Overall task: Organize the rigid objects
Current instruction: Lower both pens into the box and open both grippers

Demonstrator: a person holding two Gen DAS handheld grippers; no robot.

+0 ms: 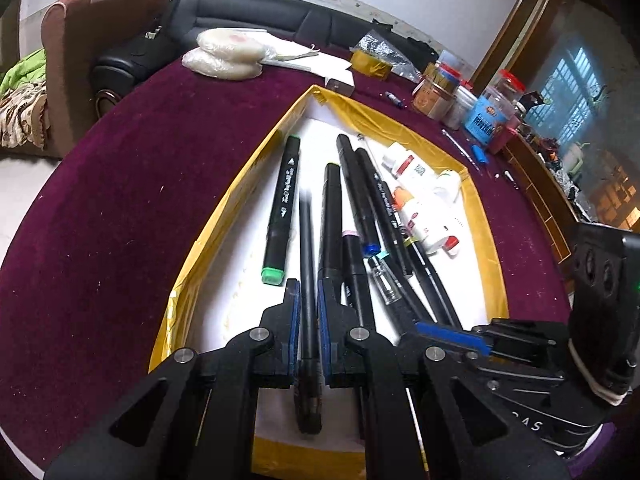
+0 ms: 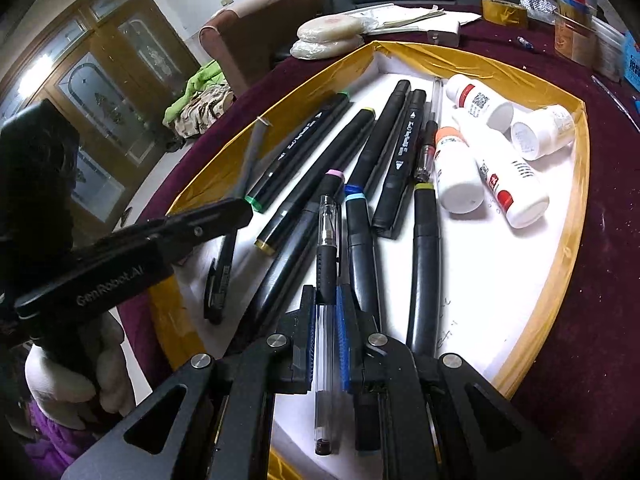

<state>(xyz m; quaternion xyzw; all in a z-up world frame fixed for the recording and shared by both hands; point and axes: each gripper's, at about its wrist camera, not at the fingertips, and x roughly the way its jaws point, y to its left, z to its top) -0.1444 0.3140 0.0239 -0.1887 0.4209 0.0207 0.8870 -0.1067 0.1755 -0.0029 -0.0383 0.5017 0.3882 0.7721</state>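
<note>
Left hand-held gripper point(image 1: 309, 304) clenched a black pen point(image 1: 307, 264); right hand-held gripper point(image 2: 325, 308) clenched a clear pen point(image 2: 326, 280).
Tray point(image 2: 576, 184) held markers at 12 o'clock, bottles point(image 2: 496, 168) at 2; loose pens stayed on worktop point(image 1: 120, 200).

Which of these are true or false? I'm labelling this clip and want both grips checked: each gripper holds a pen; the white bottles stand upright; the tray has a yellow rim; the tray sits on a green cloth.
1. Each gripper holds a pen. True: the left gripper clamps a black pen, the right gripper a clear pen.
2. The white bottles stand upright. False: they lie on their sides.
3. The tray has a yellow rim. True.
4. The tray sits on a green cloth. False: the tablecloth is maroon.
</note>
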